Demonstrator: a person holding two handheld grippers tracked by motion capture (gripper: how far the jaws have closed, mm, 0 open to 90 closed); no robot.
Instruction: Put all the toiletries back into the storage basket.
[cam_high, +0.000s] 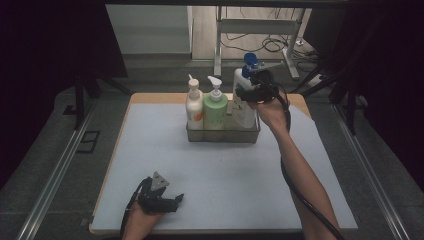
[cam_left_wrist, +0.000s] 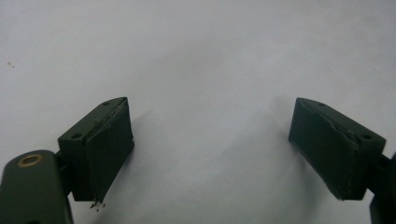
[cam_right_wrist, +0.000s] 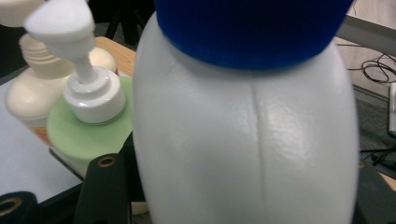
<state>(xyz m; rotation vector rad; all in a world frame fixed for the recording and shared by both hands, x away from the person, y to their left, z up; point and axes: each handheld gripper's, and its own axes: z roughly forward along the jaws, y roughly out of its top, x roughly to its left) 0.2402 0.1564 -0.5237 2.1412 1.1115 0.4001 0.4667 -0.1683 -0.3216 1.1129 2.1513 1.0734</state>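
Note:
A clear basket (cam_high: 222, 137) at the back of the blue-grey mat (cam_high: 225, 175) holds three pump bottles. A cream bottle (cam_high: 194, 107) (cam_right_wrist: 25, 98) stands at its left and a green one (cam_high: 215, 111) (cam_right_wrist: 84, 140) in the middle. At its right end is a white bottle with a blue cap (cam_high: 243, 112) (cam_right_wrist: 243, 130). My right gripper (cam_high: 248, 92) (cam_right_wrist: 243, 186) is shut on this white bottle's upper body, one jaw on each side, and the bottle's base is still inside the basket. Low over the mat's front left, my left gripper (cam_high: 172, 200) (cam_left_wrist: 210, 140) is open, with nothing between its fingers.
The mat covers a wooden table (cam_high: 150, 97) whose edge shows at the back. Behind it stand a white frame (cam_high: 255, 27) and floor cables (cam_high: 272, 45). Metal rails (cam_high: 60, 170) run along both sides.

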